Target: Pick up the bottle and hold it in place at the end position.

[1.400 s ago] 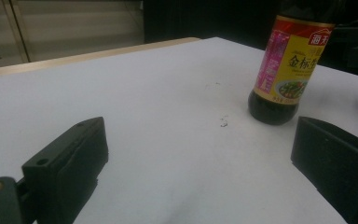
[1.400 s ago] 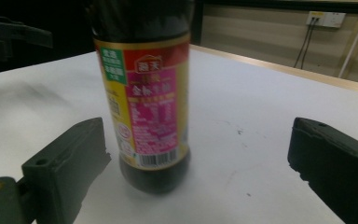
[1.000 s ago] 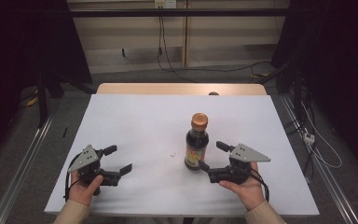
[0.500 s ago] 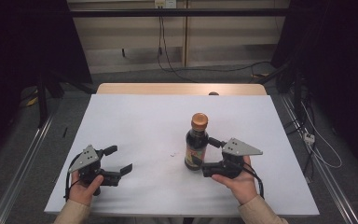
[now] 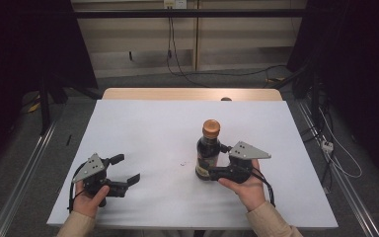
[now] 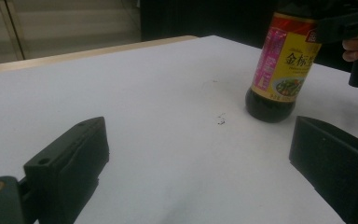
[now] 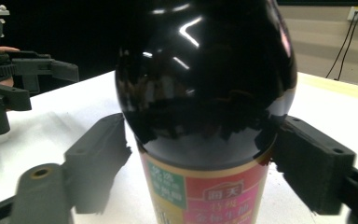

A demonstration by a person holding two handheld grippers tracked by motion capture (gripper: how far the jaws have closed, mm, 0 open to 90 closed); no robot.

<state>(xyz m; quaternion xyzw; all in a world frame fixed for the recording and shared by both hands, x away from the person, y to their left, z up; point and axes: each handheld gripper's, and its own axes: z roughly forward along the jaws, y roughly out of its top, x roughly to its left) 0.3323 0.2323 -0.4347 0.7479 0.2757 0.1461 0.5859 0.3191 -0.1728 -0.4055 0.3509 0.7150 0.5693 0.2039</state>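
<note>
1. From the high view we see a white table [image 5: 143,128] with one dark sauce bottle [image 5: 208,153] standing straight up on it, a bit to the 3 o'clock side of the middle. Its long side runs up and down, with the brown cap [image 5: 211,128] on top. The right gripper [image 5: 216,160] is right at the bottle, coming in from 4 o'clock. Its jaws have just been closing, and the bottle's lower half is between them. The left gripper [image 5: 127,169] rests well apart, near the table's 7 o'clock corner. The right hand is much the nearer one.

2. From the left gripper view we see our two black jaws wide apart with nothing between them, just bare table. The bottle [image 6: 282,65] stands away at about 1 o'clock, with its yellow and pink label facing us. The right gripper [image 6: 354,35] shows beside it at 2 o'clock.

3. From the right gripper view the bottle [image 7: 205,93] is straight ahead at 12 o'clock, big and shiny, sitting between our two jaws. The right-hand pad [image 7: 307,163] seems to touch the glass just above the label. The left-hand pad [image 7: 98,158] is very close, but we think a thin gap is left. So we judge the grip is almost made, not yet tight. A little more squeeze should hold it for a lift straight up.
</note>
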